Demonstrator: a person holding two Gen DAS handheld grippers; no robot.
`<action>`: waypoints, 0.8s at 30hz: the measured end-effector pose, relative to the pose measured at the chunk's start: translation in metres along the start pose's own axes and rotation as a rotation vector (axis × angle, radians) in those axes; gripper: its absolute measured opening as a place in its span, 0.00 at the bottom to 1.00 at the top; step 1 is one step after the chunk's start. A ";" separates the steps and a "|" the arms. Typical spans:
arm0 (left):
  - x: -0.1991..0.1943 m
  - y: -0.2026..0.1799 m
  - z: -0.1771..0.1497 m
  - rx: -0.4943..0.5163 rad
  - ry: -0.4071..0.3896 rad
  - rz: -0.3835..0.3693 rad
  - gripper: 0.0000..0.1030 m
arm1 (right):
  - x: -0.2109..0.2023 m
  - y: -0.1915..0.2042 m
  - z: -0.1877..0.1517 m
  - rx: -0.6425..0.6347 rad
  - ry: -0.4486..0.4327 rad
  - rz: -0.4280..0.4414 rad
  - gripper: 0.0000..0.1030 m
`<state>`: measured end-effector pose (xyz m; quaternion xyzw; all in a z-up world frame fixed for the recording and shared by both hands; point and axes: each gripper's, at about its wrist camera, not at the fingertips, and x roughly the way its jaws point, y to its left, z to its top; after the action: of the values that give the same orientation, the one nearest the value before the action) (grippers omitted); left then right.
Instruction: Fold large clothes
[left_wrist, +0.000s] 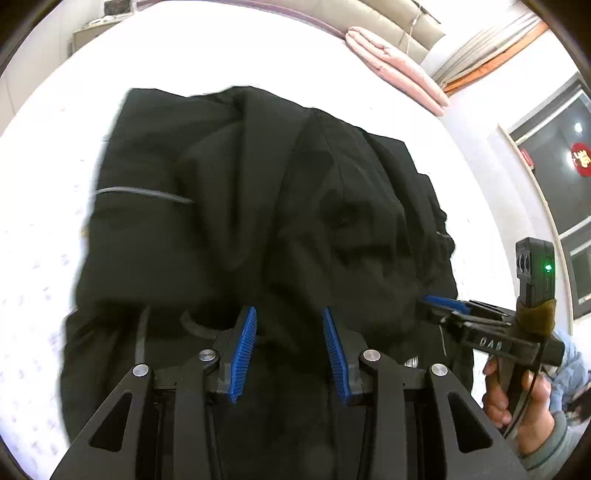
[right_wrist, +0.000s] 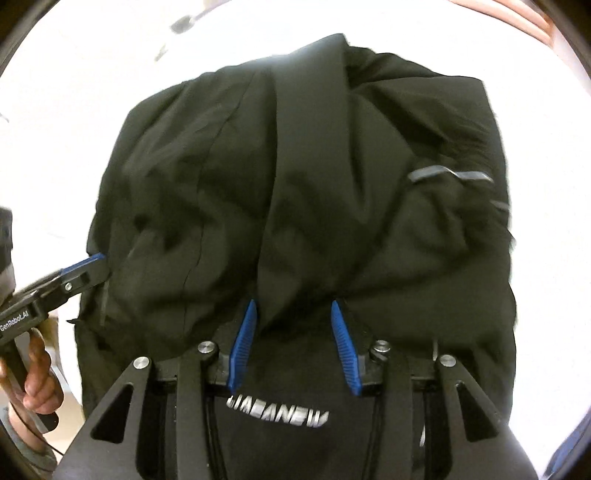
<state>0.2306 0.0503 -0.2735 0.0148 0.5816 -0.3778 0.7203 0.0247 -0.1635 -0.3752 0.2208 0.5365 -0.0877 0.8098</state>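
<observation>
A large black garment (left_wrist: 258, 221) lies bunched on a white bed (left_wrist: 44, 240); it has grey zipper lines and fills the right wrist view (right_wrist: 295, 184), where white lettering (right_wrist: 277, 410) shows on its near part. My left gripper (left_wrist: 290, 314) is open, blue pads apart, over the garment's near edge; fabric lies between the pads. My right gripper (right_wrist: 291, 304) is open over a central fold. The right gripper also shows in the left wrist view (left_wrist: 443, 304) at the garment's right edge. The left gripper shows in the right wrist view (right_wrist: 92, 262) at the garment's left edge.
A folded pink blanket (left_wrist: 391, 62) lies at the bed's far side by a beige headboard (left_wrist: 388, 22). A window (left_wrist: 561, 177) with a red sign is at the right. White bed surface (right_wrist: 74, 92) surrounds the garment.
</observation>
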 end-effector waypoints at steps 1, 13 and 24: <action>-0.014 0.006 -0.007 0.003 -0.006 0.007 0.39 | -0.007 -0.001 -0.008 0.014 -0.007 -0.003 0.45; -0.107 0.105 -0.099 -0.151 0.013 0.085 0.39 | -0.081 -0.032 -0.141 0.223 0.006 -0.129 0.46; -0.110 0.137 -0.159 -0.196 0.000 0.128 0.39 | -0.104 -0.062 -0.211 0.249 -0.023 -0.212 0.47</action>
<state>0.1719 0.2796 -0.2883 -0.0188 0.6136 -0.2723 0.7409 -0.2165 -0.1330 -0.3659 0.2608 0.5324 -0.2410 0.7684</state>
